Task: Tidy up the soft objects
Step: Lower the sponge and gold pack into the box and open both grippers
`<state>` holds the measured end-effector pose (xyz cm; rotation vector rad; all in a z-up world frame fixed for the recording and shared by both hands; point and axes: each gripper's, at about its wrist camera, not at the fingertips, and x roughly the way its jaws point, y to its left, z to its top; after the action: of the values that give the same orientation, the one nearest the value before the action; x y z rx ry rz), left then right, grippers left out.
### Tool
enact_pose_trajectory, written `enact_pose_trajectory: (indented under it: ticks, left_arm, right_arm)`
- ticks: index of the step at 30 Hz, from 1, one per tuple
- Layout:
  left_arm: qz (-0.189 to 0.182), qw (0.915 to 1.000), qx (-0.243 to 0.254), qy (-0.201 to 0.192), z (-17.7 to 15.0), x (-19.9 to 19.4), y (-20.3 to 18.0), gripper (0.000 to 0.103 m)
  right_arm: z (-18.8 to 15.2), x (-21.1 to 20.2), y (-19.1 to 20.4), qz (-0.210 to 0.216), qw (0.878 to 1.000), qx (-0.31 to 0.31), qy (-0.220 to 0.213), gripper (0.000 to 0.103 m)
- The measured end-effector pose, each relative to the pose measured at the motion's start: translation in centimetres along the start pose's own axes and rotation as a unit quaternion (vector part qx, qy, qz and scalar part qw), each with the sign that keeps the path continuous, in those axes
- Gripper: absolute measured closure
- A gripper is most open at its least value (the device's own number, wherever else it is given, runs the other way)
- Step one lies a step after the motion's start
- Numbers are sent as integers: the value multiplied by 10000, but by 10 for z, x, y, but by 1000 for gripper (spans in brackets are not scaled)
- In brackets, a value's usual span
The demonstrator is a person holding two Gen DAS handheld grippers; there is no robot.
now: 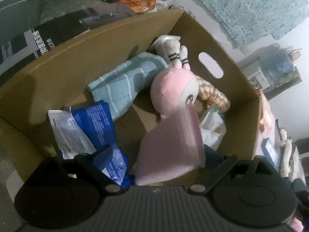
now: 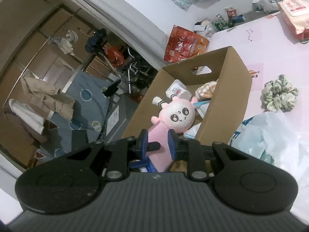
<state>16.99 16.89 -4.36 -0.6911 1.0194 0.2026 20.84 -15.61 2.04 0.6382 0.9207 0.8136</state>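
Note:
A pink plush doll (image 2: 177, 116) with a round white face lies head-first in the cardboard box (image 2: 227, 96); it also shows in the left wrist view (image 1: 173, 104). My right gripper (image 2: 158, 142) is shut on the doll's pink body over the box's near end. My left gripper (image 1: 154, 166) is low in the box with its fingers spread wide, the doll's body and a blue and white packet (image 1: 92, 131) lying between them; it grips nothing. A light blue towel (image 1: 125, 81) and a grey striped plush (image 1: 171, 48) lie deeper in the box.
A green scrunchie (image 2: 280, 94) and a white plastic bag (image 2: 270, 135) lie on the pink table (image 2: 270, 44) right of the box. A red snack bag (image 2: 183, 44) stands behind the box. A wipes pack (image 2: 293, 9) is far right. The floor lies left of the box.

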Motion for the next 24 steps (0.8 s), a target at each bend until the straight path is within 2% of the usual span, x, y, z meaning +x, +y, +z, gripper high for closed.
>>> enact_pose_trajectory:
  ticks: [7,14,24]
  left_arm:
    - [-93,9990,-75,-424,0,-28,13,7]
    - [26,9949,24,-1011,-1,-55,18,7]
    - [57,9925,338,-1173,-4,-68,20,7]
  right_arm:
    - [1,16,14,-118,9997,-139,141,80]
    - [1,41,31,-186,9985,-357,369,81]
    - [-1,74,56,-132,9958,-609,667,81]
